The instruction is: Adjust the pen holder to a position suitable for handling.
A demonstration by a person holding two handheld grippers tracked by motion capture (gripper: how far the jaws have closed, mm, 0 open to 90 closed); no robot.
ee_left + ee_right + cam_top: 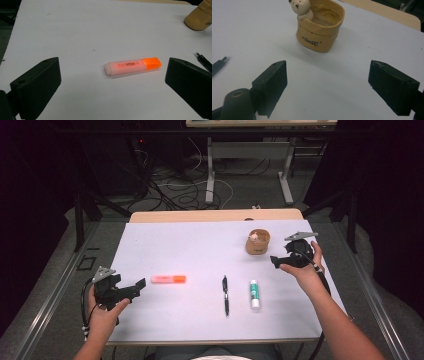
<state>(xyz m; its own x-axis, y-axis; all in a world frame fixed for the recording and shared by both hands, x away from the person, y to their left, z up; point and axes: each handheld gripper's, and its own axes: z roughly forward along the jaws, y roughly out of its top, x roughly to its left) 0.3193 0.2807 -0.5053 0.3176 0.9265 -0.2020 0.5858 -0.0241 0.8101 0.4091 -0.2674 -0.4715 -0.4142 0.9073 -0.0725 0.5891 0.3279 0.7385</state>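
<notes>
We hold our left gripper spread wide, aimed at the orange highlighter lying flat just to its right, probably our first pick. Our right gripper, equally wide and empty, faces the tan pot (bear figure at its rim), likely the holder.

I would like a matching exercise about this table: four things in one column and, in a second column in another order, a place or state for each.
Things:
1. highlighter
2. pen
3. glue stick
4. tan pot

Descriptions:
A. black, lying between two other items
B. upright, bear figure at its rim
C. orange cap, before the left gripper
D. white with green, lying right of the pen

Pairs: 1-C, 2-A, 3-D, 4-B
</notes>
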